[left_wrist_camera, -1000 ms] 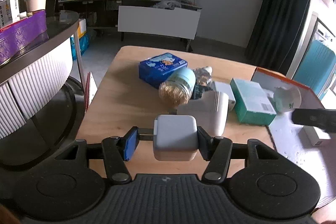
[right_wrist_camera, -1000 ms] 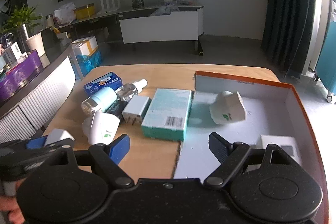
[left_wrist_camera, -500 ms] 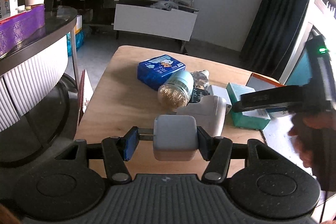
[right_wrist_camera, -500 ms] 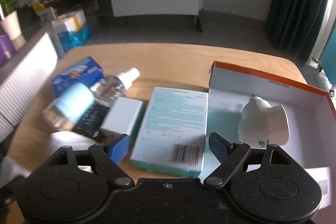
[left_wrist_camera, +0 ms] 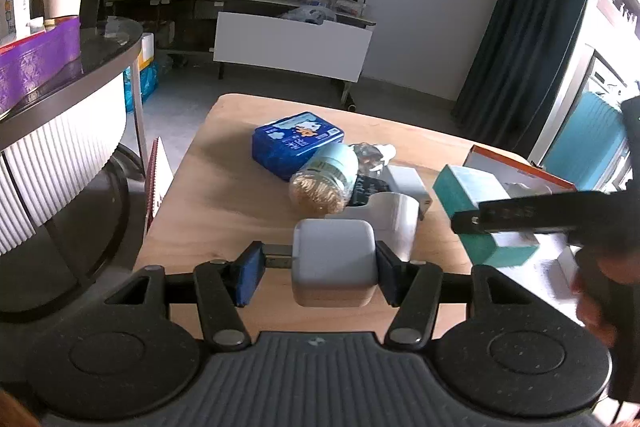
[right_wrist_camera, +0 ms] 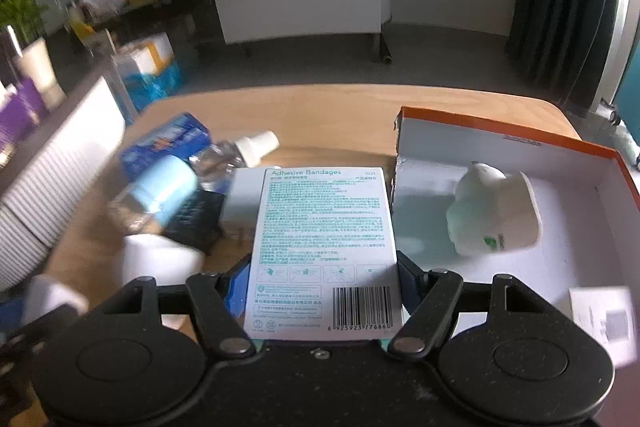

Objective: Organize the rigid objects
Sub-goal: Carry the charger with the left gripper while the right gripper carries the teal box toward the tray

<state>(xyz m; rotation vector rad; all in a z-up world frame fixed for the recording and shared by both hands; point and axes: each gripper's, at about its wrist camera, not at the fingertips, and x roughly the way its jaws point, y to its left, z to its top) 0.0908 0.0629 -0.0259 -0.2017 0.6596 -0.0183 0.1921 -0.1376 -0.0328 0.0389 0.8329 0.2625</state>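
From the left wrist view, your left gripper [left_wrist_camera: 318, 269] is clamped on the white charger cube [left_wrist_camera: 334, 261], its prongs against the left pad, held just above the wooden table [left_wrist_camera: 224, 195] and short of the clutter. Ahead of that claw lie a white plug [left_wrist_camera: 394, 223], the cotton-swab jar [left_wrist_camera: 326, 181] and the blue tin [left_wrist_camera: 296, 143], all still unsorted, while off to its right your other tool reaches over the teal box. Switching to the right wrist view, your right gripper [right_wrist_camera: 320, 283] has just been closing, and the bandage box [right_wrist_camera: 324, 243] sits squarely between its jaws, pads hugging both long edges, so I call that a grip. To the claw's right, the orange-rimmed box [right_wrist_camera: 520, 141] already holds a white adapter [right_wrist_camera: 494, 215] and a small white carton [right_wrist_camera: 602, 313]. To its left, the spray bottle [right_wrist_camera: 236, 157] and the rest wait. By my reckoning you are early on: two stowed, two in hand, several left.
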